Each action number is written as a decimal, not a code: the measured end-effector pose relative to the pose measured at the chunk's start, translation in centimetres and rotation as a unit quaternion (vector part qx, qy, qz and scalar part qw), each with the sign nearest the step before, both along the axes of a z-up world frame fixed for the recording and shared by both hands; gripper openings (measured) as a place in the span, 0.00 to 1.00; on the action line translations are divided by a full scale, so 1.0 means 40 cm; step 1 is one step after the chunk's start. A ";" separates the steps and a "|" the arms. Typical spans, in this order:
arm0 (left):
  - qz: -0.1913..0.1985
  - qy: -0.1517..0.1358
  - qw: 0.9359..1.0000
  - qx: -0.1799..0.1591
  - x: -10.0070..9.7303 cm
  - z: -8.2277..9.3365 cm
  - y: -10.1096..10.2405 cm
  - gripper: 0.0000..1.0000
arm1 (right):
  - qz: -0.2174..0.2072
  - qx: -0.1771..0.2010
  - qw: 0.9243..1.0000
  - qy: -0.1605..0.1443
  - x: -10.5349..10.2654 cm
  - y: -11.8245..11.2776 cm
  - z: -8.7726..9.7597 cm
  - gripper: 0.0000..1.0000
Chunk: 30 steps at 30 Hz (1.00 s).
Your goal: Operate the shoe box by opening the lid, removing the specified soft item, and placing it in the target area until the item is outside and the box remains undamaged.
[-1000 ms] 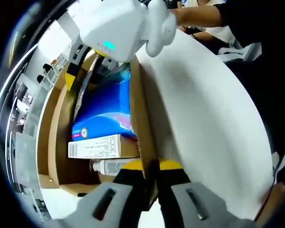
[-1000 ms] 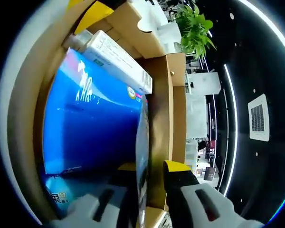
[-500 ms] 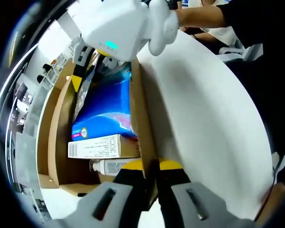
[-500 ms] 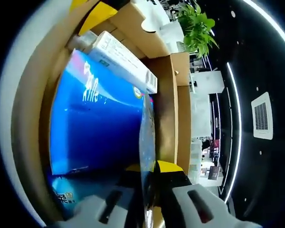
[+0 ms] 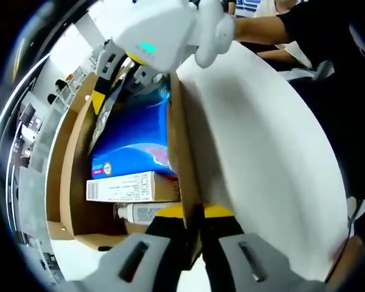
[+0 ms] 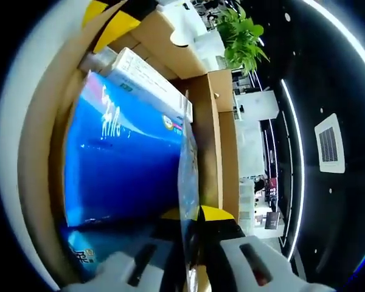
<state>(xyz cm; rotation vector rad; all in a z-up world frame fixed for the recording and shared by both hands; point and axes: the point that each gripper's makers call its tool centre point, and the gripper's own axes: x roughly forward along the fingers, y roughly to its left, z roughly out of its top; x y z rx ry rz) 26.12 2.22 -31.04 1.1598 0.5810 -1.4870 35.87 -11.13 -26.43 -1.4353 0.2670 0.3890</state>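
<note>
The shoe box stands open with its white lid raised. My left gripper is shut on the lid's cardboard edge. Inside lies a soft blue plastic pack. My right gripper comes in from above in the left gripper view and reaches the pack's far end. In the right gripper view my right gripper is shut on a thin clear edge of the blue pack, close to the box's brown wall. The left gripper's yellow tip shows at the far end of the box.
A white carton and a white tube lie in the box beside the pack; the right gripper view also has the carton. A person's dark sleeve is behind the lid. A green plant stands beyond the box.
The right gripper's jaws, apart a second ago beside the pack's edge, have shut on that edge. The pack's end has risen slightly. The left gripper still holds the lid.
</note>
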 end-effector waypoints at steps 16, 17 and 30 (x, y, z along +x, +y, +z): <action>0.013 0.001 1.000 -0.001 0.005 0.004 0.002 0.06 | 0.039 -0.019 0.998 -0.038 -0.004 0.029 0.040 0.01; 0.013 0.002 1.000 -0.002 0.005 0.004 0.002 0.06 | 0.036 -0.017 0.998 -0.042 -0.010 0.026 0.055 0.01; 0.013 0.000 1.000 -0.003 0.001 0.004 0.005 0.06 | 0.004 -0.022 0.995 -0.097 -0.080 -0.057 0.198 0.01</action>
